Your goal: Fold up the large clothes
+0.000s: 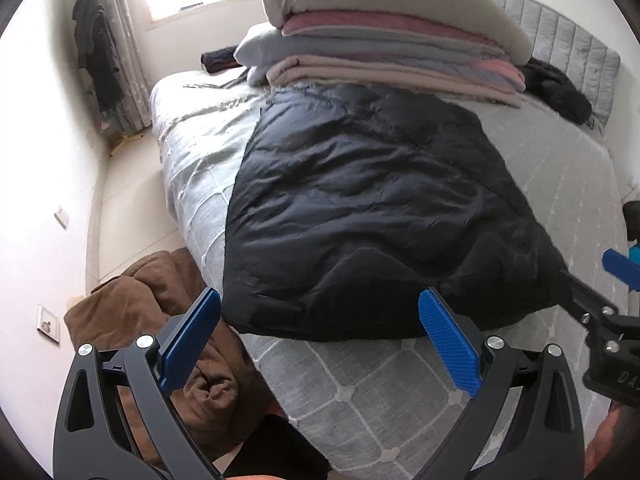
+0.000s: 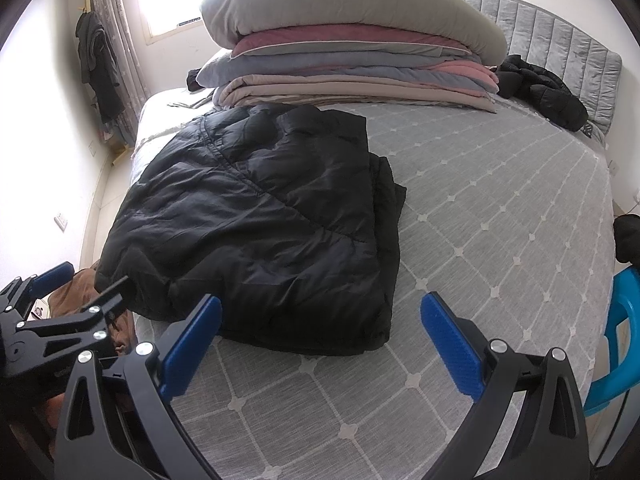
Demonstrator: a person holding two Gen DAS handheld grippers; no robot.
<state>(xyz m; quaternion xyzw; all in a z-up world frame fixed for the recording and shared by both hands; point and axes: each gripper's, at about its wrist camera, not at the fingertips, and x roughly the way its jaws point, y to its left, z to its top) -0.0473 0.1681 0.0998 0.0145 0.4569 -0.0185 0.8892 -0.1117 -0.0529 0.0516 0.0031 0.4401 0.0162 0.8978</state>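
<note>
I see the black down jacket (image 2: pixel 260 216) lying folded on the grey quilted mattress (image 2: pixel 500 208), toward its left edge and reaching close to the near edge. In the right wrist view its right side shows stacked layers of fabric, one fold lying over another. The surface is puffy and creased.

Left gripper (image 1: pixel 320 328): jaws spread wide, nothing between the blue pads (image 1: pixel 448 344). It hangs above the near edge of the mattress, just short of the jacket's near hem; I cannot tell whether either pad touches the fabric.

Right gripper (image 2: pixel 320 332): jaws also spread wide and holding nothing. It sits over bare mattress by the near edge, at the jacket's near right corner. The left pad overlaps the hem in the picture; contact not resolvable.

I note each gripper shows at the edge of the other's view, side by side.

At the far edge of the mattress a stack of folded quilts (image 2: pixel 352 56) sits against the grey padded headboard (image 2: pixel 560 36), with a grey one on top and pink and beige layers under it. The jacket's far end lies just beside the stack. A second black puffer garment (image 2: pixel 544 92) lies at the far right corner. A brown blanket (image 1: pixel 168 332) is heaped on the floor by the mattress's near left corner. Dark clothes (image 1: pixel 96 52) hang on the wall beside the curtain (image 1: pixel 120 40).
</note>
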